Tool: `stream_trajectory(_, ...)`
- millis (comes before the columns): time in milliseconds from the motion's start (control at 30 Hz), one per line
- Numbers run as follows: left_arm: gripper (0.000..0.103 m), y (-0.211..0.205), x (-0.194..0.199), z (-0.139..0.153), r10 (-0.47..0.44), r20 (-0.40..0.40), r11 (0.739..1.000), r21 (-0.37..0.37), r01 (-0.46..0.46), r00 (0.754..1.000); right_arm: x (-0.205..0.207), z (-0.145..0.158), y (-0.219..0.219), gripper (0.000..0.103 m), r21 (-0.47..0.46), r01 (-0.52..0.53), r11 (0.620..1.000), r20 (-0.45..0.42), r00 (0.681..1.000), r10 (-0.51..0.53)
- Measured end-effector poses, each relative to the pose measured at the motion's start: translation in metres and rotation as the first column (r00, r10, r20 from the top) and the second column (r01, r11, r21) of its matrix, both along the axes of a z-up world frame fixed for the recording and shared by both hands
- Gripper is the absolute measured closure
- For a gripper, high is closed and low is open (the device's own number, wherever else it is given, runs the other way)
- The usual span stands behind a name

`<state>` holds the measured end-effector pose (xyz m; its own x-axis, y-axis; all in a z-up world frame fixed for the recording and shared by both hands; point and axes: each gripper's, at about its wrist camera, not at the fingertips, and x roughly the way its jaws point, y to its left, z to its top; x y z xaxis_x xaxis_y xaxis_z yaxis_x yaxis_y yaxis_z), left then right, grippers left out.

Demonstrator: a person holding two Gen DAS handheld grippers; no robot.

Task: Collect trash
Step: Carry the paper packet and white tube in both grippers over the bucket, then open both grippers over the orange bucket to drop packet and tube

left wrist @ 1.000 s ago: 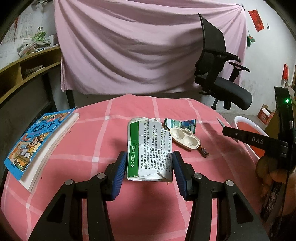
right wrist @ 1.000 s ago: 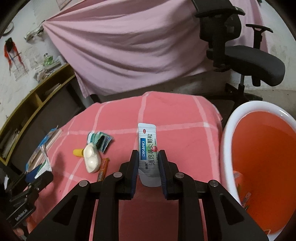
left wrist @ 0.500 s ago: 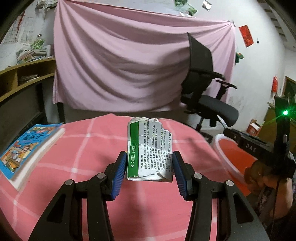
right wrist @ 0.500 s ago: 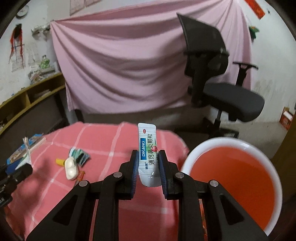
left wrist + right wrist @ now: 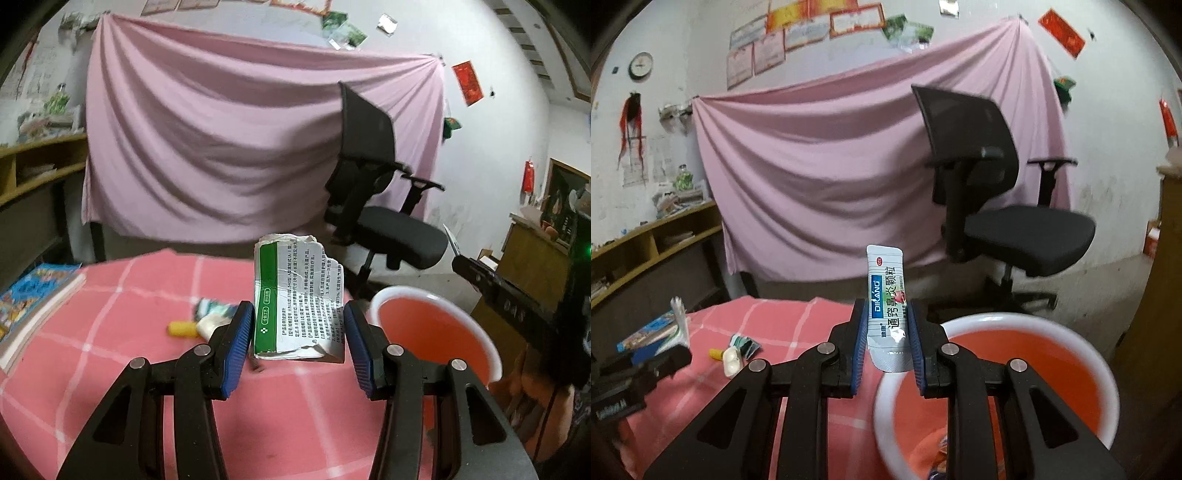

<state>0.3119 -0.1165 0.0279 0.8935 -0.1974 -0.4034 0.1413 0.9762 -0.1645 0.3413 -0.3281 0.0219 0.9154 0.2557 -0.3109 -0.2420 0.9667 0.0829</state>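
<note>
Beside the table's right edge stands the bin [image 5: 993, 321], a white-rimmed tub with an orange-red inside, and we hold both grippers up near it. Behind it are a pink draped sheet [image 5: 236, 147] and a black office chair [image 5: 990, 192]. The table [image 5: 122, 332] wears a pink checked cloth; a stack of picture books [image 5: 33, 306] sits at its left edge.

Our left gripper [image 5: 300, 334] clamps a torn green-and-white medicine box [image 5: 295, 299] by its sides, upright, over the table just short of the bin's rim. Our right gripper [image 5: 888, 334] pinches a white medicine sachet [image 5: 886, 306] low on its body, its upper end standing free, at the bin's near rim.

We judge the step as carry-to-bin, both pieces in hand, neither dropped yet. Next call: bring each piece fully over the opening, then let the jaws part; the sachet looks closer to ready.

More litter remains near the table's middle: a white moulded shell [image 5: 731, 361], a small yellow piece [image 5: 716, 354], a crumpled teal wrapper [image 5: 746, 343].

Hard to read: the table litter is blurred in the left view, the bin's bottom is cut off, and something small lies in it that we cannot identify.
</note>
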Motion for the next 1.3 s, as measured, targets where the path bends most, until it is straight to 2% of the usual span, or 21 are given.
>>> stream_trajectory(267, 0.059, -0.061, -0.008, 0.029, -0.097, 0.102, 0.991, 0.098, 0.087, 0.990, -0.030, 0.010, -0.047, 0.083, 0.079, 0.075, 0.994, 0.129, 0.988, -0.085)
stream_trajectory(467, 0.059, -0.102, -0.007, 0.039, -0.168, 0.140, 0.980, 0.132, 0.150, 0.976, -0.046, 0.011, -0.079, 0.083, 0.092, 0.143, 0.985, 0.176, 0.972, -0.158)
stream_trajectory(667, 0.059, -0.140, 0.001, 0.042, -0.246, 0.152, 0.964, 0.144, 0.225, 0.957, -0.056, 0.007, -0.110, 0.083, 0.117, 0.206, 0.972, 0.164, 0.961, -0.224)
stream_trajectory(800, 0.059, -0.163, 0.008, 0.038, -0.287, 0.119, 0.952, 0.147, 0.269, 0.951, -0.057, 0.003, -0.121, 0.082, 0.134, 0.229, 0.964, 0.138, 0.959, -0.247)
stream_trajectory(933, 0.059, -0.173, 0.018, 0.031, -0.288, 0.058, 0.950, 0.146, 0.277, 0.956, -0.049, -0.002, -0.125, 0.082, 0.125, 0.230, 0.965, 0.094, 0.966, -0.243)
stream_trajectory(1100, 0.059, -0.175, 0.036, 0.017, -0.234, -0.020, 0.963, 0.132, 0.234, 0.972, -0.031, -0.019, -0.121, 0.082, 0.083, 0.226, 0.970, -0.032, 0.974, -0.224)
stream_trajectory(1167, 0.059, -0.174, 0.042, 0.009, -0.222, -0.063, 0.966, 0.125, 0.228, 0.973, -0.022, -0.028, -0.119, 0.082, 0.083, 0.215, 0.973, -0.087, 0.974, -0.208)
stream_trajectory(1300, 0.058, -0.175, 0.054, -0.005, -0.203, -0.140, 0.965, 0.140, 0.222, 0.969, -0.013, -0.040, -0.118, 0.082, 0.073, 0.202, 0.977, -0.144, 0.971, -0.190)
